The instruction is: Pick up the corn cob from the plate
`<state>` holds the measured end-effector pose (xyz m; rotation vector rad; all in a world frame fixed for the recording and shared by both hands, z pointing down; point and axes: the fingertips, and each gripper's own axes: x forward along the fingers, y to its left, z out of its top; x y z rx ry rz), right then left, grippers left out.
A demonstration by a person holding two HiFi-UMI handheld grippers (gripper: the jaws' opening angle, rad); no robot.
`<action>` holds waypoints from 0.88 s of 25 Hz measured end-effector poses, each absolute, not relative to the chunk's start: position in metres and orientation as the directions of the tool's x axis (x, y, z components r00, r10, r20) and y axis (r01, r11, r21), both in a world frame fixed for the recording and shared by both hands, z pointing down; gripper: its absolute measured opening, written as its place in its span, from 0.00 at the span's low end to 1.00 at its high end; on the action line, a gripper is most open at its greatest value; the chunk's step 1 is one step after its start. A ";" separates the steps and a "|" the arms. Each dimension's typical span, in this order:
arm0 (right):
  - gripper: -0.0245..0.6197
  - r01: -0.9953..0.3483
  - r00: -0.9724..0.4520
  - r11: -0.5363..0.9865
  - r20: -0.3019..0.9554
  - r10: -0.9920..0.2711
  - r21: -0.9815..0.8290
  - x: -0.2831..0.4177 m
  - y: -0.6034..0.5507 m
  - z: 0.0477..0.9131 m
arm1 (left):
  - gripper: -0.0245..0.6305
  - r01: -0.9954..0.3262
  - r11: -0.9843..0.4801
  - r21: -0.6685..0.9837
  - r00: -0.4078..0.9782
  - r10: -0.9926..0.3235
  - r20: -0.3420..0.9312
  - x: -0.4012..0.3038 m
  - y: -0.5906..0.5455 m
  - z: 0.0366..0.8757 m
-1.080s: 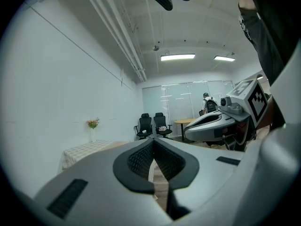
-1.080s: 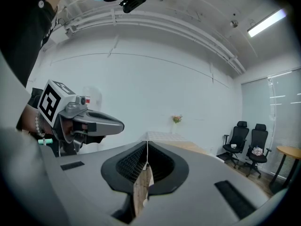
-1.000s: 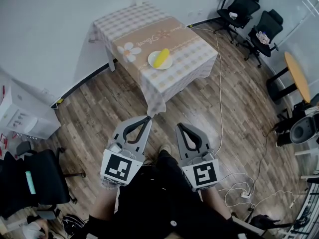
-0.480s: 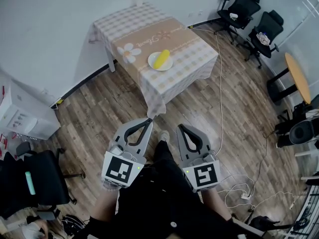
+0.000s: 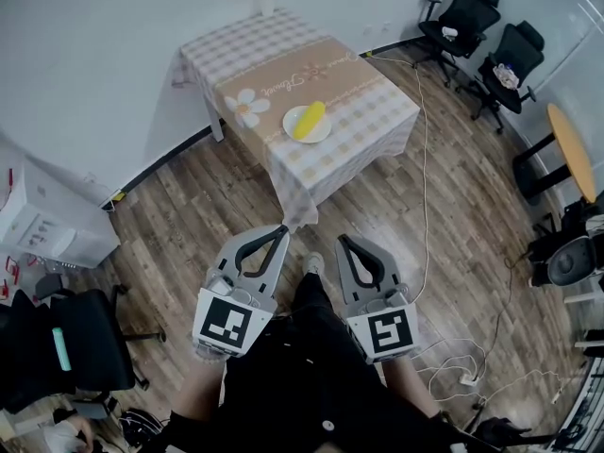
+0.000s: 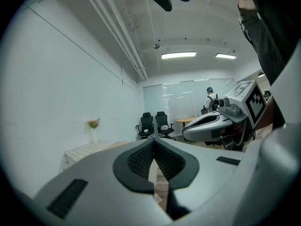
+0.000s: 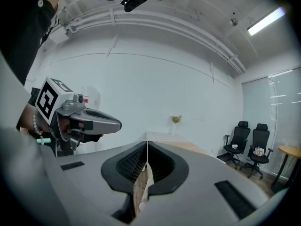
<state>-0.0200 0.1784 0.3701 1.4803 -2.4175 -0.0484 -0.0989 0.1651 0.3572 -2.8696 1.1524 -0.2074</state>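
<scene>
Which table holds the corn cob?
The checked-cloth table: the corn cob lies on its white plate. The round wooden table at right shows none.

The left gripper (image 5: 281, 227) and the right gripper (image 5: 343, 240) sit side by side, a little apart, over the floor. Both point toward the table (image 5: 377, 102), which stands well ahead of them. The plate (image 5: 322, 133) rests on the table's nearer half, and the corn cob (image 5: 309, 119) lies on the plate. A vase (image 5: 267, 0) stands at the table's far end, by the wall. Far ahead and right of the right gripper stand an office chair (image 5: 455, 19) and a second office chair (image 5: 510, 55), with a round table (image 5: 573, 149) nearer on that side. A cable (image 5: 421, 196) runs along the floor right of the table and past the right gripper. A cabinet (image 5: 42, 225) stands left of the left gripper, and another chair (image 5: 71, 343) is left and behind it.
</scene>
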 end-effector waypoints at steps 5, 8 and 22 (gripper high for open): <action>0.10 -0.866 -0.420 0.464 0.235 -0.877 0.187 -0.011 0.157 0.368 | 0.06 -0.697 -0.711 -0.091 0.703 -0.703 0.107 -0.094 0.147 0.356; 0.10 -0.859 -0.433 0.477 0.233 -0.871 0.187 -0.008 0.142 0.366 | 0.06 -0.703 -0.705 -0.094 0.697 -0.709 0.108 -0.090 0.133 0.354; 0.10 -0.839 -0.473 0.517 0.243 -0.847 0.170 0.018 0.082 0.369 | 0.06 -0.728 -0.680 -0.088 0.670 -0.733 0.119 -0.062 0.072 0.354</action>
